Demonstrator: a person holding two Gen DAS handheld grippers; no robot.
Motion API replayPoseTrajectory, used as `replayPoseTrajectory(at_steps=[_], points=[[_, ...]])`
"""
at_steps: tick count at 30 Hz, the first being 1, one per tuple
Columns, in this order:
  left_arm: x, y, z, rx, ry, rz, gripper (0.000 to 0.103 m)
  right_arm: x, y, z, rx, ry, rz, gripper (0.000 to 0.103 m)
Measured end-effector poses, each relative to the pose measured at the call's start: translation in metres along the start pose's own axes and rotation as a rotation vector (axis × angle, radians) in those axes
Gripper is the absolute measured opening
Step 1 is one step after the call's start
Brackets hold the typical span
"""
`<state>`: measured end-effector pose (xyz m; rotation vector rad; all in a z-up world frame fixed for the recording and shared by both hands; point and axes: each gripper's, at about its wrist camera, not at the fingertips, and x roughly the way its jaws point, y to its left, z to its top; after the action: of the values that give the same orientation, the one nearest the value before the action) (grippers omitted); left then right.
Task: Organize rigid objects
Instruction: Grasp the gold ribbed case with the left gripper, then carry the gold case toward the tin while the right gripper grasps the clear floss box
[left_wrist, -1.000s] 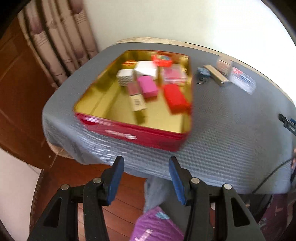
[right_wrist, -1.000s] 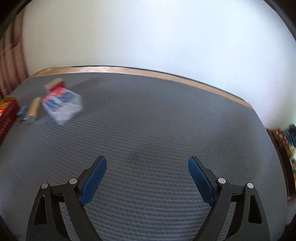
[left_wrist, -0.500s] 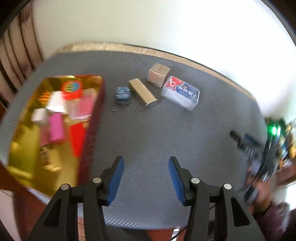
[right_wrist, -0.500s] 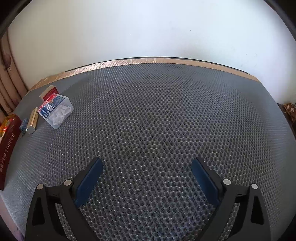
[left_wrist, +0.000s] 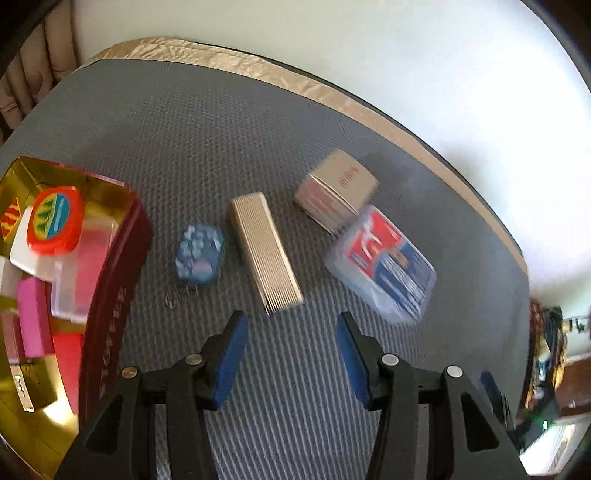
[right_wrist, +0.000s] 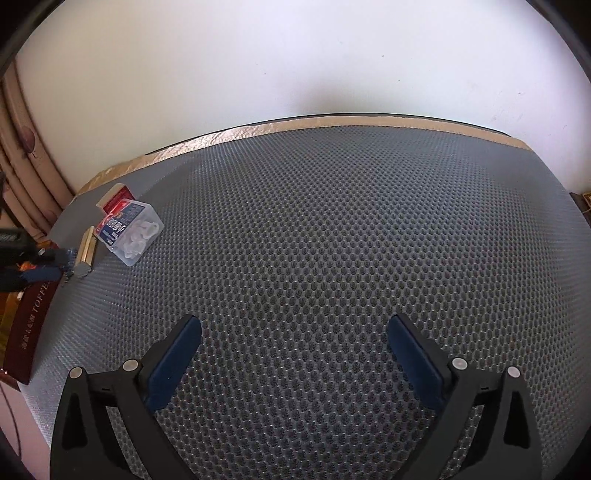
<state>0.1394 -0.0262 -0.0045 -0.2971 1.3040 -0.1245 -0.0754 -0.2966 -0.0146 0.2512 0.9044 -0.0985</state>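
A home room: a patterned curtain (right_wrist: 22, 155) hangs far left of the right gripper, a plain white wall (right_wrist: 295, 55) ahead, behind a table (right_wrist: 332, 229) under grey mesh matting.

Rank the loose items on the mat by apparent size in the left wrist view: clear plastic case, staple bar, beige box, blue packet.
1. Clear plastic case, though it sits near the camera.
2. Staple bar and beige box: too alike to rank.
3. Blue packet, clearly smallest.
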Motion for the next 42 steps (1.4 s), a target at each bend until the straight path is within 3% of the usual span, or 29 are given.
replayPoseTrajectory(at_steps=[9, 17, 19, 22, 30, 34, 42], points=[[0.031, 0.004, 0.026, -0.038, 0.035, 0.031, 0.051, -0.005, -0.003, -0.002, 0.002, -0.002, 0.032, 0.102], [0.043, 0.002, 0.038, -0.057, -0.005, 0.077, 0.05, -0.002, 0.0, 0.0, 0.0, 0.0, 0.036, 0.103], [0.045, 0.001, 0.04, -0.047, -0.018, 0.114, 0.03, -0.002, 0.0, 0.0, 0.001, -0.001, 0.036, 0.103], [0.043, 0.003, 0.036, -0.037, -0.023, 0.09, 0.03, -0.002, 0.0, 0.0, 0.001, -0.001, 0.037, 0.103], [0.006, 0.003, -0.033, -0.006, -0.061, -0.028, 0.03, -0.001, 0.0, 0.0, 0.004, -0.001, 0.038, 0.103], [-0.015, 0.01, -0.068, 0.001, -0.044, -0.085, 0.03, 0.0, 0.001, 0.0, 0.0, 0.0, 0.033, 0.103], [-0.063, 0.038, -0.121, -0.002, -0.036, -0.134, 0.03, 0.004, 0.006, 0.001, -0.015, 0.007, 0.012, 0.103]])
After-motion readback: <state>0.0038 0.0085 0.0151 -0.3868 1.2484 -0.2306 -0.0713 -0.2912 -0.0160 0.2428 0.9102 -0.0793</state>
